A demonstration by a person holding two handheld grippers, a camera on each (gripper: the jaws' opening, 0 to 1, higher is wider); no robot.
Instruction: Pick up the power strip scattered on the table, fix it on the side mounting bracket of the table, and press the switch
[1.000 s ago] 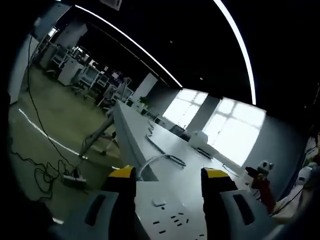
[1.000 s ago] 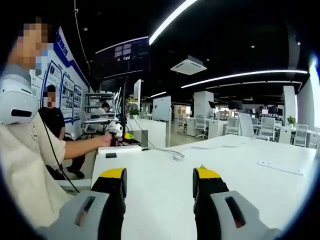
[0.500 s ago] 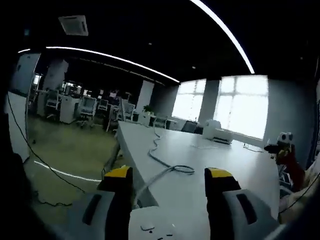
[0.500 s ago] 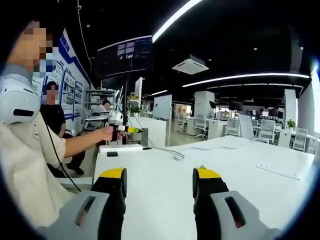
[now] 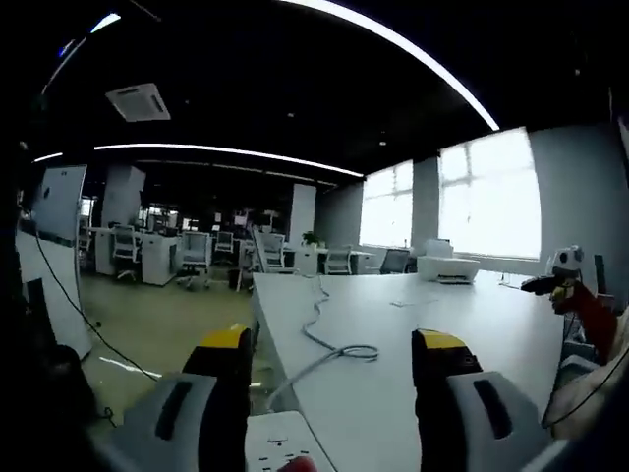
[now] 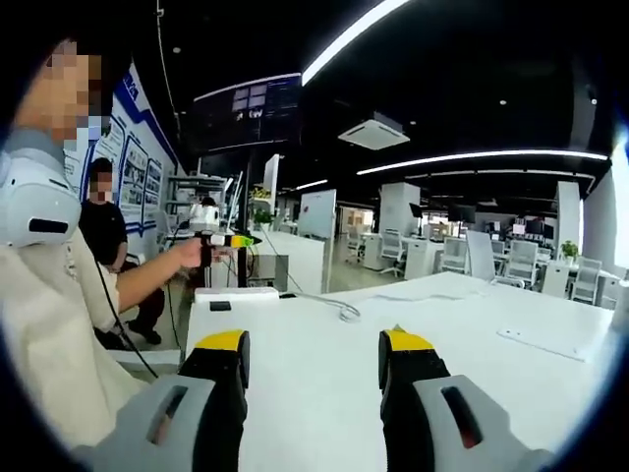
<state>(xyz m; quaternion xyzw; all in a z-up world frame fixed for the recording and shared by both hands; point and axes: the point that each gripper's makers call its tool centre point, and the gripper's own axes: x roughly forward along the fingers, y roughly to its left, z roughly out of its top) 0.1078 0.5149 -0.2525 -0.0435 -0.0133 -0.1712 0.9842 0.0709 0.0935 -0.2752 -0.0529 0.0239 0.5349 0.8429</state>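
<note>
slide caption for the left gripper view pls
Open left gripper above the white power strip at the table edge.

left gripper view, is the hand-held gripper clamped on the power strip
No, the left hand-held gripper stands open, and the white power strip lies on the table low between its jaws, untouched.

Room dim under a dark ceiling; illumination from long ceiling light strips [image 5: 393, 44] and, in the left gripper view, blown-out windows [image 5: 486, 197]. The white table [image 6: 324, 364] reflects evenly, with faint shadows. Fisheye bending is strong toward the edges. Distant office furniture is soft and grainy.
</note>
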